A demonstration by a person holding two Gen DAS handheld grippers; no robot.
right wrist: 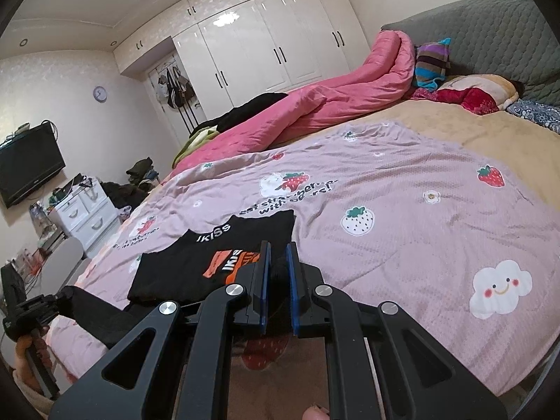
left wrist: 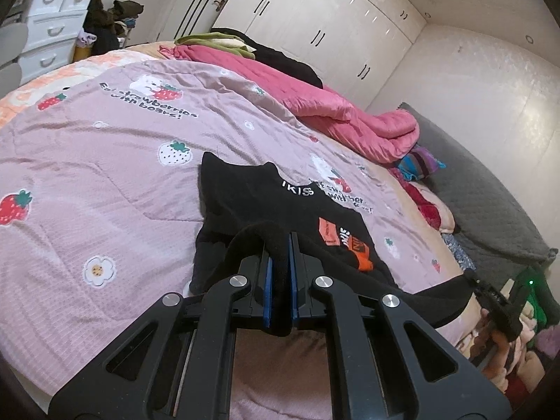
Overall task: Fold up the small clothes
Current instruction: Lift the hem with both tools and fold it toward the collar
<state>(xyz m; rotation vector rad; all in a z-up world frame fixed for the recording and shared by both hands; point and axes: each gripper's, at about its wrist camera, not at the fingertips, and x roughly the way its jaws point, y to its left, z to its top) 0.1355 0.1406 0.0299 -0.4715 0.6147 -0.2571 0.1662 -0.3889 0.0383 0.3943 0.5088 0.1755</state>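
A small black T-shirt (left wrist: pixel 280 206) with white lettering and an orange print lies on the pink strawberry quilt (left wrist: pixel 105 161). My left gripper (left wrist: pixel 279 245) is shut on a bunched edge of the black T-shirt, lifting the near part off the quilt. In the right wrist view the same black T-shirt (right wrist: pixel 196 262) lies to the left, and my right gripper (right wrist: pixel 278 255) is shut on its other near edge, black cloth showing between the blue pads. The lifted hem stretches between the two grippers. The right gripper and a hand (left wrist: pixel 497 315) show at the left view's lower right.
A rolled pink duvet (left wrist: pixel 343 112) and dark clothes lie along the far side of the bed. Pillows (right wrist: pixel 472 94) and a grey headboard (right wrist: pixel 490 35) stand at the head. White wardrobes (right wrist: pixel 262 49), a white dresser (right wrist: pixel 87 217) and a wall television (right wrist: pixel 28 168) surround the bed.
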